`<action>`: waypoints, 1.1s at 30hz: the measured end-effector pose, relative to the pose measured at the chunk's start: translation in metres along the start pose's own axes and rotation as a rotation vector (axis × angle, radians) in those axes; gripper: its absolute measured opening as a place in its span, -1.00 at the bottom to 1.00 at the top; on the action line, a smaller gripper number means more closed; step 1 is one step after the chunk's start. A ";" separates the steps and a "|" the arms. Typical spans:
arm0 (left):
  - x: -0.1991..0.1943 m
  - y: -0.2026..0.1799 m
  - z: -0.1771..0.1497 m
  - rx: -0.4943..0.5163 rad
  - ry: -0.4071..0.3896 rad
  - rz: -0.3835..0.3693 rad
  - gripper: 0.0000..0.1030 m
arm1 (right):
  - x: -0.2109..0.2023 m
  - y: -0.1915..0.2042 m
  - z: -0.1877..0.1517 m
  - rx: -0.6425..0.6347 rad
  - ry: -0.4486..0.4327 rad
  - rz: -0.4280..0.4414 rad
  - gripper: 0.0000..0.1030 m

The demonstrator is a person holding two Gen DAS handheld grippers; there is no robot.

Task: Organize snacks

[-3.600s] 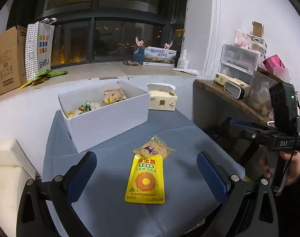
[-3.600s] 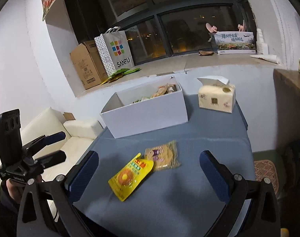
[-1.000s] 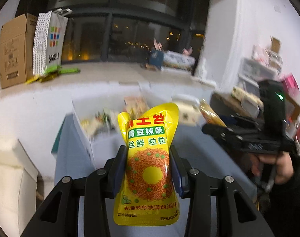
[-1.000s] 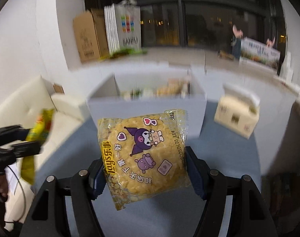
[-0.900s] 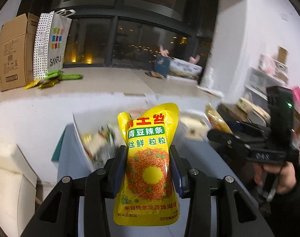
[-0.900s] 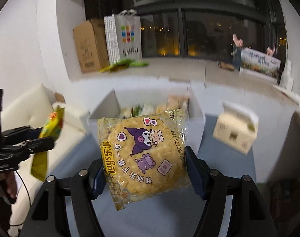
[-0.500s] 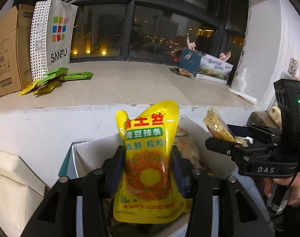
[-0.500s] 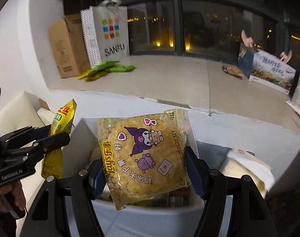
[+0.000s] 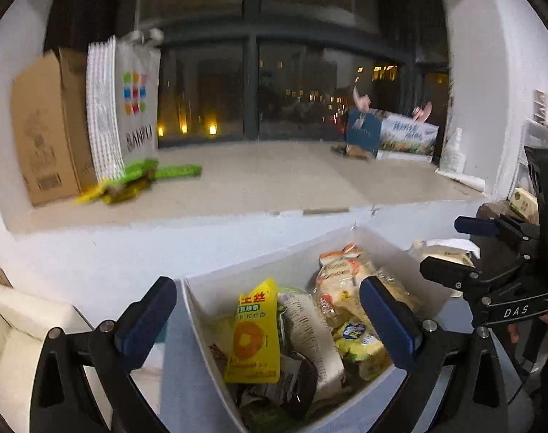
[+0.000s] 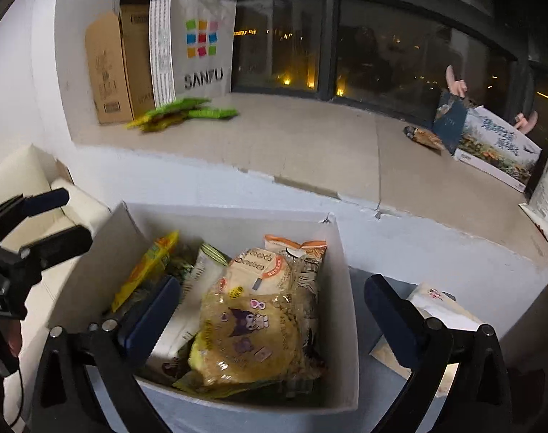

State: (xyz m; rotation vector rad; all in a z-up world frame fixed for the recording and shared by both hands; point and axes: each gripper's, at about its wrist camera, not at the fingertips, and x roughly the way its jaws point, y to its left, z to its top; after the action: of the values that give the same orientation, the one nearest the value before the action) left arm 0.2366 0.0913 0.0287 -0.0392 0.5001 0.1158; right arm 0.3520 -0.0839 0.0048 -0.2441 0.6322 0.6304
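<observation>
Both of my grippers hang over the white box point(image 9: 216, 290) point(image 10: 234, 222), which is full of snack packets. My left gripper point(image 9: 266, 308) has its jaws opening wide. The yellow pouch point(image 9: 254, 335) lies loose in the box below, clear of both pads. My right gripper point(image 10: 272, 306) is also opening. The Kuromi snack packet point(image 10: 248, 339) rests on top of the pile, free of the pads. In the right wrist view the yellow pouch point(image 10: 147, 267) leans by the box's left wall. Each wrist view shows the other gripper point(image 9: 442, 245) point(image 10: 73, 214) empty.
A tissue pack point(image 10: 433, 301) point(image 9: 442, 252) sits right of the box on the blue-grey table. Behind is a window ledge with a cardboard carton point(image 10: 108, 65), a SANFU bag point(image 10: 201, 47), green packets point(image 10: 180, 112) and a printed box point(image 10: 498, 148). A pale sofa point(image 10: 17, 173) is at left.
Both grippers came forward over the box. The left let go of the yellow pouch and the right let go of the Kuromi packet; both snacks dropped into the box and the jaws spread wide.
</observation>
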 end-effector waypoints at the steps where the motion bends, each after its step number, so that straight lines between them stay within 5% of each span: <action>1: -0.016 -0.004 -0.002 0.006 -0.036 -0.007 1.00 | -0.009 0.001 -0.001 -0.002 -0.023 -0.009 1.00; 4: -0.058 -0.014 -0.012 -0.004 -0.104 -0.038 1.00 | -0.047 0.009 -0.012 -0.025 -0.097 -0.057 1.00; 9: -0.113 -0.033 -0.037 -0.011 -0.116 -0.032 1.00 | -0.107 0.024 -0.041 -0.018 -0.161 -0.045 1.00; 13: -0.150 -0.048 -0.058 -0.016 -0.076 -0.087 1.00 | -0.154 0.029 -0.072 0.039 -0.214 -0.116 1.00; 19: -0.192 -0.068 -0.083 -0.011 -0.060 -0.111 1.00 | -0.207 0.036 -0.107 0.103 -0.228 -0.049 1.00; 33: -0.266 -0.086 -0.116 -0.036 -0.059 -0.145 1.00 | -0.293 0.052 -0.175 0.167 -0.278 -0.102 1.00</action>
State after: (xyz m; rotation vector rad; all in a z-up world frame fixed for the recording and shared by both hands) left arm -0.0399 -0.0282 0.0550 -0.1068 0.4350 -0.0156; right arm 0.0528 -0.2509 0.0473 -0.0312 0.3990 0.4990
